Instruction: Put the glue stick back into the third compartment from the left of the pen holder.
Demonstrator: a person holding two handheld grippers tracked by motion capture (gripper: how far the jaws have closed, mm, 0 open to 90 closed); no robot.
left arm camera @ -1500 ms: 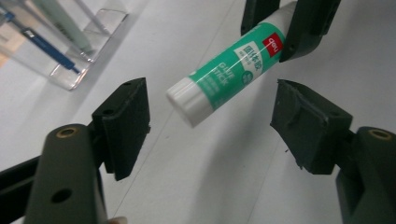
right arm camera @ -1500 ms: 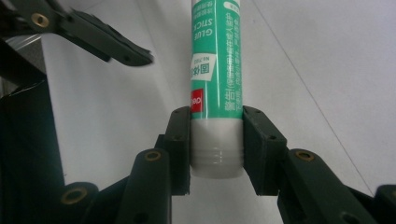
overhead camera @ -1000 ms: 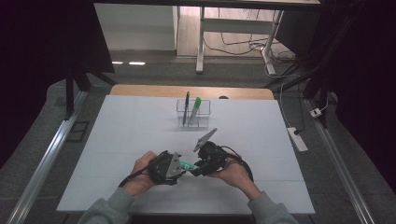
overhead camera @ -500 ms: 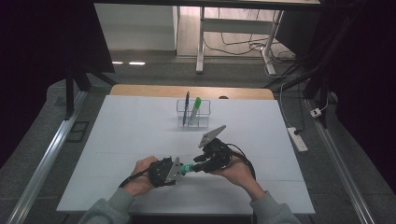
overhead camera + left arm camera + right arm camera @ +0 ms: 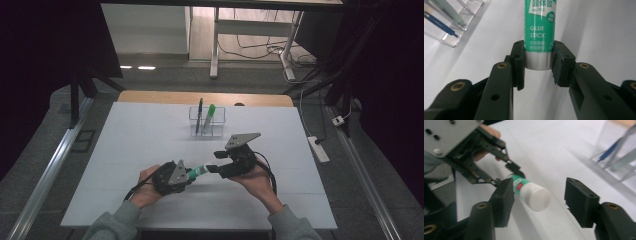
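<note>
1. Lettering on the glue stick (image 5: 539, 32) reads "GLUE STICK" in pale capitals on the green barrel in the left gripper view, with Chinese characters and a number line above it that is partly cut off, and smaller print below too fine to read.
2. Left gripper (image 5: 539, 65) is clamped on the glue stick: both black pads press on the silver base band and the lowest part of the green label.
3. In the high view the glue stick (image 5: 199, 171) is held above the near middle of the white table (image 5: 140, 145), its long axis roughly level, silver base in the left gripper (image 5: 189, 174) and white cap toward the right gripper (image 5: 212, 168).
4. Right gripper (image 5: 540, 202) has its jaws apart, one on each side of the white cap (image 5: 537, 196); the pads do not press on it. These jaws have just been opening.
5. Compared with a second ago, the left jaws have closed onto the base, the right gripper has let go and sits slightly farther right and higher, and the stick now hangs from the left gripper alone.
6. Farther back, near the table's far edge, a clear holder (image 5: 207, 121) stands with a blue pen (image 5: 199, 115) and a green-capped marker (image 5: 209, 117) leaning upright inside.
</note>
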